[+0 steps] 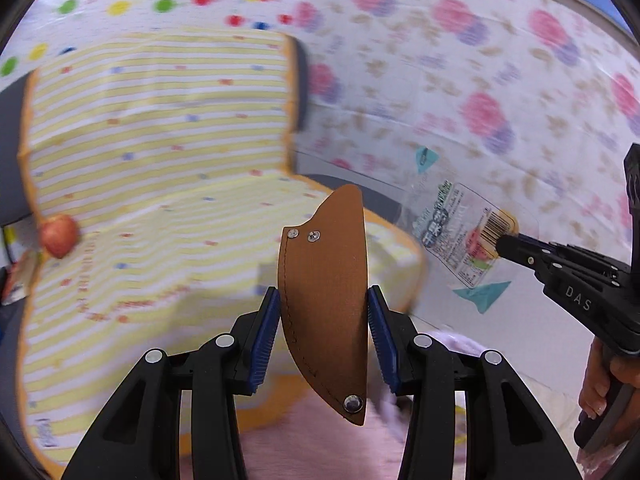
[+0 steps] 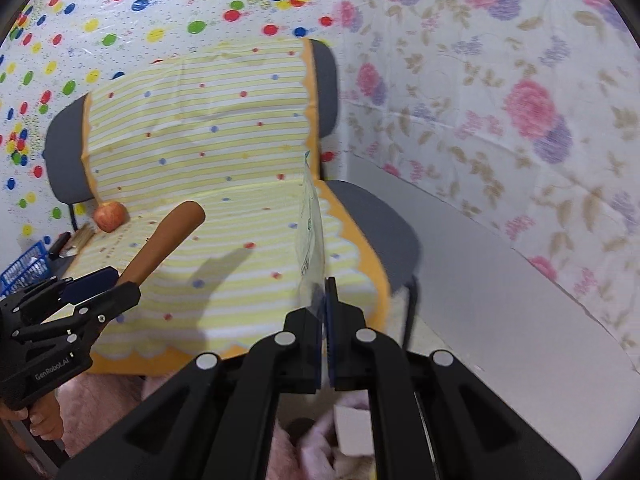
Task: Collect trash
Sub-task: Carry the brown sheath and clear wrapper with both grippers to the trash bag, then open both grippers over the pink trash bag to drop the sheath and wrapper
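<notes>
I count two pieces held: my left gripper [image 1: 323, 334] pinches one brown leather sheath [image 1: 326, 296] between its blue pads, and my right gripper [image 2: 324, 332], pressed together, nips one clear plastic wrapper [image 2: 310, 236] by its edge. Both hang above the chair [image 2: 372, 216] with its striped yellow cover [image 2: 224, 148]. One apple [image 2: 110, 216] sits on the seat's far side, well apart from both grippers.

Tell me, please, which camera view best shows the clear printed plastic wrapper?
The left wrist view: the clear printed plastic wrapper faces the camera, label and barcode visible. The right wrist view shows it edge-on, a thin sliver.
</notes>
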Motion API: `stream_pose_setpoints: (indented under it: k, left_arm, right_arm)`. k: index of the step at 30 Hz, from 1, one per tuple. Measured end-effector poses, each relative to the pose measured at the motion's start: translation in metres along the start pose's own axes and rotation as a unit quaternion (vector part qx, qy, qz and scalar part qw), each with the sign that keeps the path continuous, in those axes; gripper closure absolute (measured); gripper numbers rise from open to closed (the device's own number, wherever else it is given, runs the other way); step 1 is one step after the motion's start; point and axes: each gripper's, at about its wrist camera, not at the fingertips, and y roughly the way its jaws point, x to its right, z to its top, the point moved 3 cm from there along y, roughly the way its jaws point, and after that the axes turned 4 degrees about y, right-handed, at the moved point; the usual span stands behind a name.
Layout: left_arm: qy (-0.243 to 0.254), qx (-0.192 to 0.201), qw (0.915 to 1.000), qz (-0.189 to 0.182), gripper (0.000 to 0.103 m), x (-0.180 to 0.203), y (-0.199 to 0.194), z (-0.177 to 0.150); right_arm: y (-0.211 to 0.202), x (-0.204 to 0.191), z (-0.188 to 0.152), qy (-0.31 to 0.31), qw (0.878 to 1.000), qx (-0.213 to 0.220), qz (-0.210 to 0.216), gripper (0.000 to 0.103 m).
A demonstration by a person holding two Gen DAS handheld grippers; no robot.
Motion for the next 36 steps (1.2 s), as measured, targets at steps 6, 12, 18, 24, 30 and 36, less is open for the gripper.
stream_pose_setpoints:
  k: [6, 12, 18, 24, 30, 36]
  left_arm:
    - [0.040, -0.016, 0.9962, -0.076, 0.058, 0.059, 0.017, -0.014]
    - [0.075, -0.049, 0.9890, -0.117, 0.058, 0.102, 0.039, -0.028]
    - [0.089, -0.078, 0.9833, -0.138, 0.058, 0.127, 0.059, -0.037]
    - [0.095, -0.096, 0.9802, -0.145, 0.058, 0.141, 0.081, -0.035]
    - [0.097, -0.113, 0.9772, -0.151, 0.046, 0.150, 0.097, -0.032]
    - [0.083, -0.108, 0.9804, -0.142, 0.038, 0.139, 0.097, -0.029]
  right_arm:
    - [-0.038, 0.041, -0.035, 0.030, 0.997, 0.006, -0.073, 0.101]
    - [-0.059, 0.073, -0.066, 0.057, 0.991, -0.001, -0.123, 0.101]
    - [-0.059, 0.099, -0.091, 0.088, 0.985, -0.026, -0.145, 0.101]
    - [-0.042, 0.117, -0.107, 0.110, 0.982, -0.049, -0.143, 0.101]
    - [-0.024, 0.129, -0.115, 0.128, 0.982, -0.059, -0.126, 0.100]
    - [-0.007, 0.134, -0.126, 0.137, 0.981, -0.077, -0.115, 0.063]
